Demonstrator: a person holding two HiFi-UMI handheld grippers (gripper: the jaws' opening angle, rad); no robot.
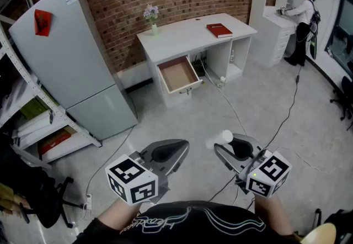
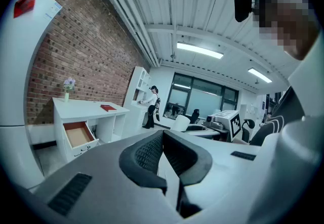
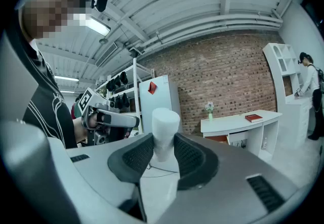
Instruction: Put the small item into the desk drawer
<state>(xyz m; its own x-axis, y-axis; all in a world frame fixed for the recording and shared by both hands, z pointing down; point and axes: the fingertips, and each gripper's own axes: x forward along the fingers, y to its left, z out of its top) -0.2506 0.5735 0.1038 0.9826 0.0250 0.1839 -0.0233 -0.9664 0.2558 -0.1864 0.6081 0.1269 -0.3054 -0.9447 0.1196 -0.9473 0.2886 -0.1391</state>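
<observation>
One step is being counted as done: the small white cylinder (image 3: 165, 126) is being clamped between the jaws of the right hand-held gripper (image 1: 230, 148), well apart from the far white desk (image 1: 187, 36). Its drawer (image 1: 177, 74) is being presented open, seemingly empty. The left hand-held gripper (image 1: 168, 154) is being carried closed on nothing. The approach and the drop-in are being judged outstanding.
</observation>
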